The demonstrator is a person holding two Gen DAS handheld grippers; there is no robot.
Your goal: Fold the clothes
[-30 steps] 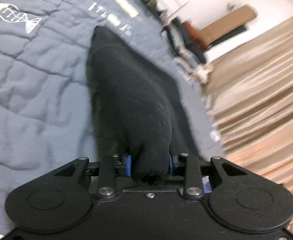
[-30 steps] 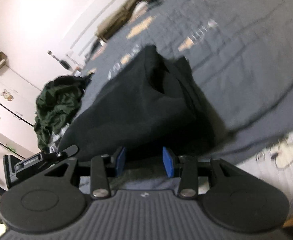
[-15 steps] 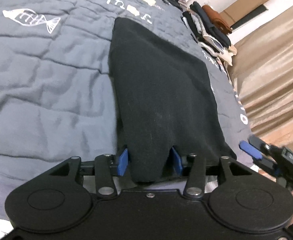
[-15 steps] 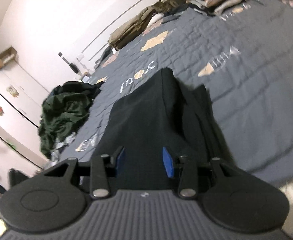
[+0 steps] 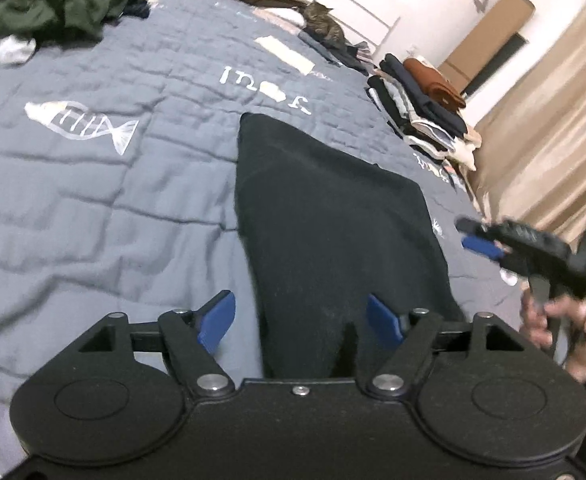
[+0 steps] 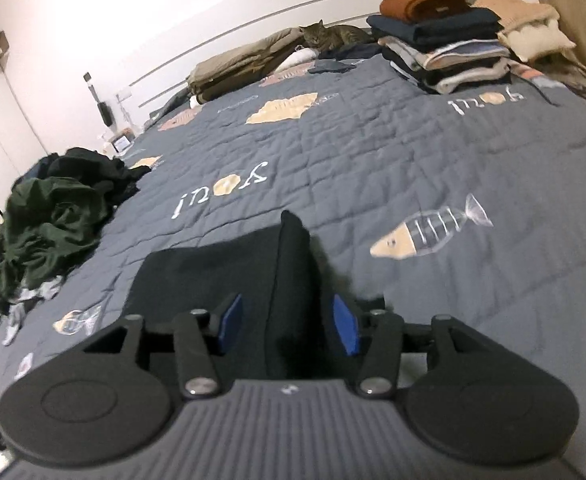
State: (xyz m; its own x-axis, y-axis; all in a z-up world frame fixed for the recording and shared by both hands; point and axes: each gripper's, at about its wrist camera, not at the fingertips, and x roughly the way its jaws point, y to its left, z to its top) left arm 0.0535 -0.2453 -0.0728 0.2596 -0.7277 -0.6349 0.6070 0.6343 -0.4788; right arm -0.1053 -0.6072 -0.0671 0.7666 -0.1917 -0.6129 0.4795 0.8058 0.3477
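Observation:
A black garment (image 5: 325, 216) lies folded and flat on the grey quilt (image 5: 93, 200). My left gripper (image 5: 301, 322) hovers over its near end. Its jaws are opening, and the blue pads (image 5: 217, 320) stand clear of the cloth between them. In the left wrist view my right gripper (image 5: 471, 236) hangs in a hand at the garment's right edge. In the right wrist view the right gripper (image 6: 289, 326) straddles a raised fold of the black garment (image 6: 213, 276). Its jaws are opening too, with the pads just off the cloth.
A heap of dark green clothes (image 6: 53, 220) lies at the quilt's left side. A stack of folded clothes (image 6: 445, 48) stands at the far right by the curtain (image 5: 553, 120). A cat (image 6: 329, 36) rests by the pillows at the head of the bed.
The left jaws let go of the garment's end and spread wide, and the garment has settled flat. The right gripper swung sideways along the near edge and its jaws widened a little.

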